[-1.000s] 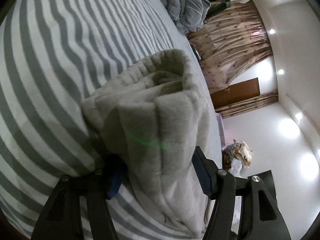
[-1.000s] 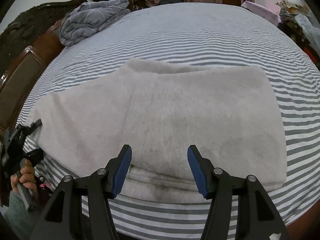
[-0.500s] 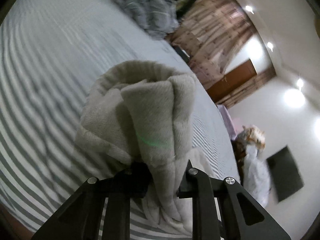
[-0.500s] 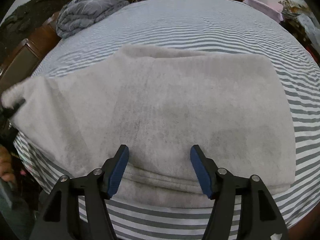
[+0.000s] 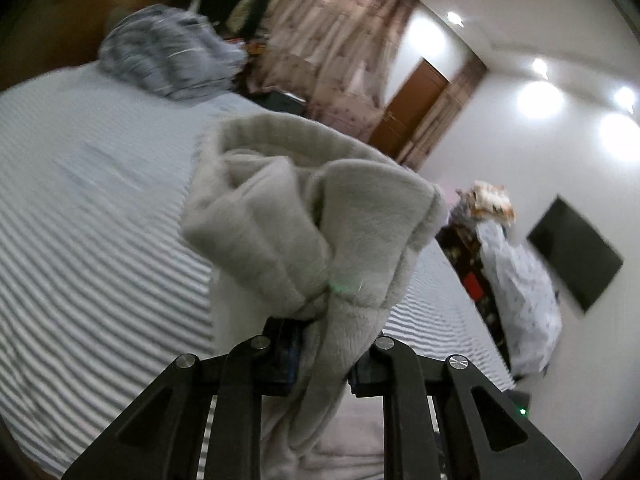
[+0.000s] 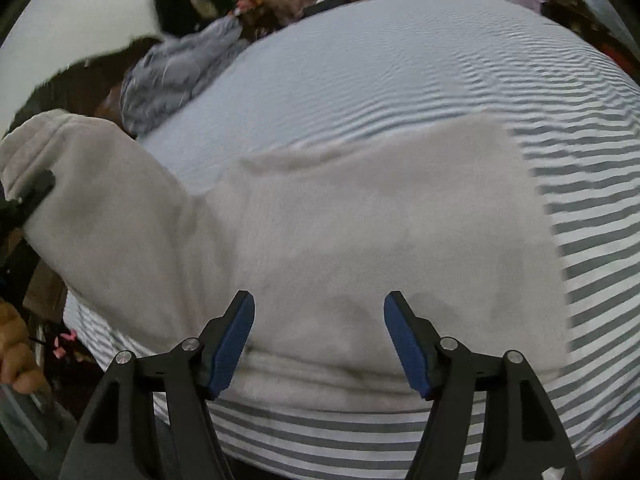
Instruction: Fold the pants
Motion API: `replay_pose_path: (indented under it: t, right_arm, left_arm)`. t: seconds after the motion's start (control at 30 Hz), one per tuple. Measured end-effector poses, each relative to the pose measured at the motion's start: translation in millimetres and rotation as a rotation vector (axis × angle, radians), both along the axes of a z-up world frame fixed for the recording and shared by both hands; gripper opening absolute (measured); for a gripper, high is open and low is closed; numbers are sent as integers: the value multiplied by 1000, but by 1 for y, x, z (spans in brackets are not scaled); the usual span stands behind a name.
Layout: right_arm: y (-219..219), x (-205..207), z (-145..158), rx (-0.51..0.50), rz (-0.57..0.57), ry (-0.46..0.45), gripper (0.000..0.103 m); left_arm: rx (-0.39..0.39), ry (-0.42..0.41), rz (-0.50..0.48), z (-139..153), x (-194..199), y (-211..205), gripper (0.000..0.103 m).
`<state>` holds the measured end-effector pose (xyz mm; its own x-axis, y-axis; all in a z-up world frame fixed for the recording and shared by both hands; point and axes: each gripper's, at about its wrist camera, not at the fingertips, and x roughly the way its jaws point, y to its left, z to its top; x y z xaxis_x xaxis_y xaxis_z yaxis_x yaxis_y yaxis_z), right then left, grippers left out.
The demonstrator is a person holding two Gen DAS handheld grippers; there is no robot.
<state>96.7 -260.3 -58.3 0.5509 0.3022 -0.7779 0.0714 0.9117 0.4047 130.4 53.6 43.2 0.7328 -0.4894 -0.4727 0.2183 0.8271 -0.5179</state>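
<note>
The pale grey fleece pants [image 6: 360,240] lie folded across the striped bed [image 6: 400,60]. Their left end is lifted off the sheet into a raised flap. My left gripper [image 5: 324,344] is shut on that bunched end of the pants [image 5: 312,220], which hangs up and over the jaws; it also shows as a dark finger at the left edge of the right wrist view. My right gripper [image 6: 318,320] is open just above the near edge of the pants, with nothing pressed between its blue pads [image 6: 404,344].
A crumpled grey duvet [image 5: 168,60] sits at the far end of the bed by the dark headboard. A person's hand [image 6: 16,356] holds the left gripper's handle at the left edge. Clutter and a wall screen [image 5: 576,256] lie beyond the bed's right side.
My left gripper shut on the pants' end and lifted it up off the bed, rolling as it rose. The right gripper's jaws widened slightly and it shifted a little over the near edge.
</note>
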Motion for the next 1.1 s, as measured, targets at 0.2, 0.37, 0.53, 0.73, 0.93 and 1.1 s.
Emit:
replay_pose_path:
  t: [0.2, 0.37, 0.53, 0.73, 0.93, 1.1]
  right_arm:
    - [-63, -24, 16, 67, -108, -51, 65]
    - [-114, -48, 7, 100, -192, -45, 65]
    - [-149, -69, -8, 139, -253, -27, 66]
    - [-168, -82, -28, 183, -279, -13, 66]
    - [-178, -91, -39, 221, -297, -10, 66]
    - [-181, -96, -40, 231, -308, -12, 66]
  left_arm:
    - [106, 0, -146, 1, 0, -107, 17]
    - [222, 38, -242, -26, -13, -198, 17]
    - [294, 83, -262, -59, -30, -251, 17]
    - [372, 89, -243, -79, -31, -274, 18]
    - [527, 70, -227, -89, -44, -296, 23]
    - [554, 80, -215, -90, -51, -305, 25]
